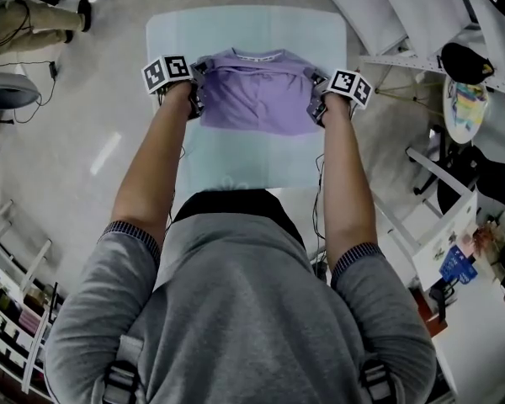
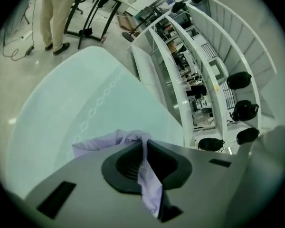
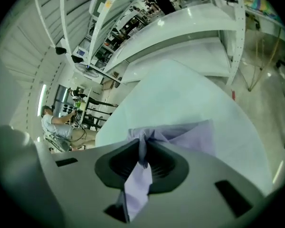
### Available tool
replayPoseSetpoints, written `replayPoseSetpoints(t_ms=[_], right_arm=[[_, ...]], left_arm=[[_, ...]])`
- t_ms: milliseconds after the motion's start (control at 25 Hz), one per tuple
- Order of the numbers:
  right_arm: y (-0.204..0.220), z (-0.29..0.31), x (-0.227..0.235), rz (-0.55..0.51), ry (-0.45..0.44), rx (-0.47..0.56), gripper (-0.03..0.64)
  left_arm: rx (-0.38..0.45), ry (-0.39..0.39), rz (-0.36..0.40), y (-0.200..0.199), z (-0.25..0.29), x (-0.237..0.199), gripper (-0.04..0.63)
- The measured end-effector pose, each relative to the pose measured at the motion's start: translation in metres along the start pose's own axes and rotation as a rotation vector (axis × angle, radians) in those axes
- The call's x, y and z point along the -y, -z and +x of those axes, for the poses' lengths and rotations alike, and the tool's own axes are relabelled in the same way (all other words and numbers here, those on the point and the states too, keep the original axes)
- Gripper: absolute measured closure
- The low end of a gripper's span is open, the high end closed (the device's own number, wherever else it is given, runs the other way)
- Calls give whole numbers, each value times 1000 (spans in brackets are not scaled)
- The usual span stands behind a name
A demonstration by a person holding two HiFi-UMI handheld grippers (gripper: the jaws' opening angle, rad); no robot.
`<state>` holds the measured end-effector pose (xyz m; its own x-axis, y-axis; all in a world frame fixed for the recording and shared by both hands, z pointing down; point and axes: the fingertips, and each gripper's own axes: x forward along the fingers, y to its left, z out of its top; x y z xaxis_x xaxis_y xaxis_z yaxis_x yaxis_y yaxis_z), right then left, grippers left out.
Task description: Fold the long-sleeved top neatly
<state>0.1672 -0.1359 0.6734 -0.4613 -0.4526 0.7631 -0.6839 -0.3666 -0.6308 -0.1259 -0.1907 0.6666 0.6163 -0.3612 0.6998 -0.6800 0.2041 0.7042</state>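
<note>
The soft purple long-sleeved top (image 1: 257, 91) looks partly folded, with no sleeves showing. The left gripper (image 2: 143, 146) and right gripper (image 3: 143, 144) pinch its sides tight over the pale blue table (image 1: 244, 162). It likely needs one more fold.

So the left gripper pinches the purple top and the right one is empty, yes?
Not quite. The right gripper is not empty: the right gripper view shows its jaws shut on the purple top too. The left gripper does pinch it.

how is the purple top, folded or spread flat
Folded: the purple top is a compact block, no sleeves showing, sides pinched by left gripper and right gripper.
</note>
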Motion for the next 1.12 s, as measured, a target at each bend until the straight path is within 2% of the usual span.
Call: replayPoseSetpoints(t_ms=[120, 200, 280, 360, 520, 680, 920, 1120], right_arm=[[-3, 5, 2, 62, -43, 36, 543], [-6, 7, -1, 110, -89, 72, 512], [-12, 8, -5, 158, -137, 111, 454], [-19, 9, -7, 192, -168, 153, 435], [-31, 6, -8, 204, -179, 212, 411], [-34, -4, -14, 126, -151, 229, 400], [-25, -37, -27, -86, -78, 227, 342], [-5, -74, -32, -225, -4, 203, 328]], left_arm=[[25, 32, -27, -3, 6, 1, 535], [43, 76, -21, -8, 9, 9, 471], [73, 134, -20, -16, 11, 18, 373], [125, 164, -15, -27, 10, 24, 322], [212, 178, -1, -45, 1, 27, 305], [225, 149, 33, -45, -9, 20, 305], [185, 107, 123, -24, -28, 18, 305], [164, 134, 171, -3, -51, 37, 305]])
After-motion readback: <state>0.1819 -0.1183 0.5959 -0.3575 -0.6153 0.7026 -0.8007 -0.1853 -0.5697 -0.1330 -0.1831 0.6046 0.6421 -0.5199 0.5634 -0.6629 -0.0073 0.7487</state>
